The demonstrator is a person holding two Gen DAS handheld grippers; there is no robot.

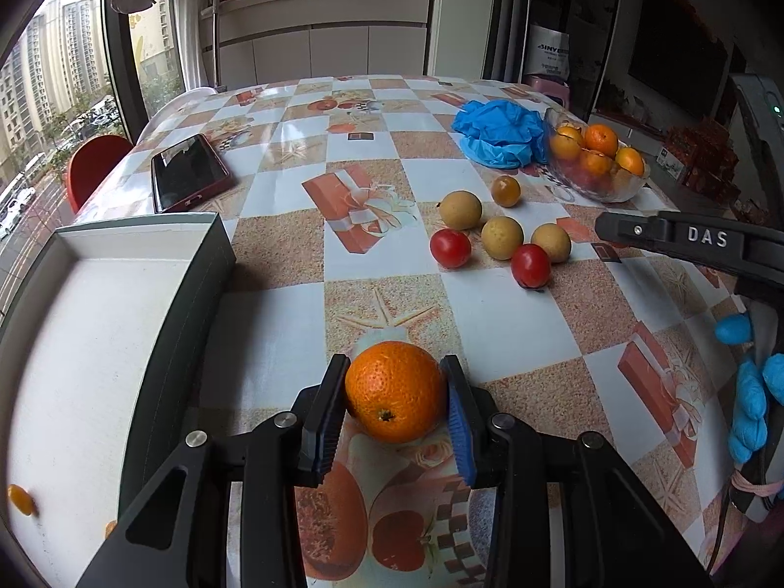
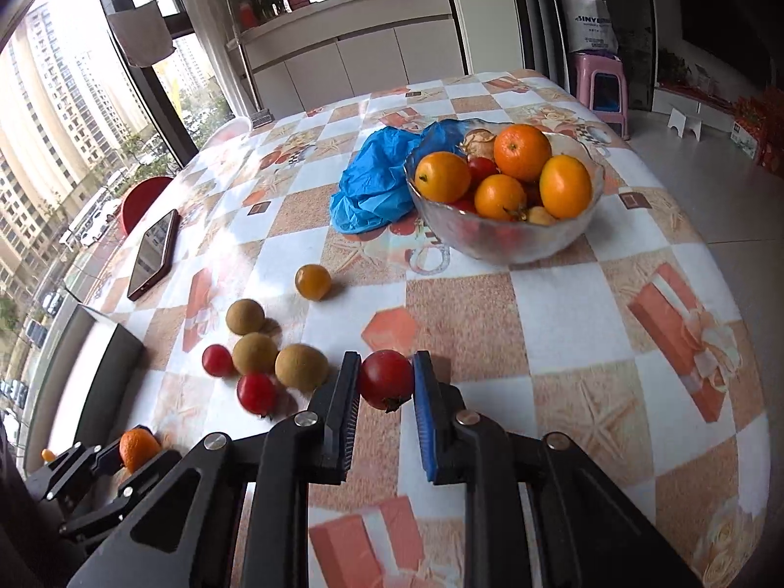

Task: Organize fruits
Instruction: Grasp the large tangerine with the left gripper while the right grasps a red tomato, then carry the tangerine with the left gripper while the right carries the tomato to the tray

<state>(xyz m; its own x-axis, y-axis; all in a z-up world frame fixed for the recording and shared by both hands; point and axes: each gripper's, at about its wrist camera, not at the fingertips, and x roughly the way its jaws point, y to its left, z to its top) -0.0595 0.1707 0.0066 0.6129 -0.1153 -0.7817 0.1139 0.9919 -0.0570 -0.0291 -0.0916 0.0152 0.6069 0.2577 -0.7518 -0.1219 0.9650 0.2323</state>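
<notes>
Checkered desk (image 1: 382,157) by a window: left tongs (image 1: 396,394) grasp an orange (image 1: 394,392) beside the box tray (image 1: 73,343); right tongs (image 2: 385,382) are clenched on a red fruit (image 2: 385,378). Six small fruits (image 1: 502,237) remain loose; the bowl (image 2: 504,240) is still full, so sorting looks barely begun.

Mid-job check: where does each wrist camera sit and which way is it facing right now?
Left wrist: behind the left gripper, angled down at its orange; a gloved hand shows at right.
Right wrist: behind the right gripper, angled down at its red tomato; the left gripper shows at lower left.
Shared: glass bowl, phone, loose fruit cluster.
</notes>
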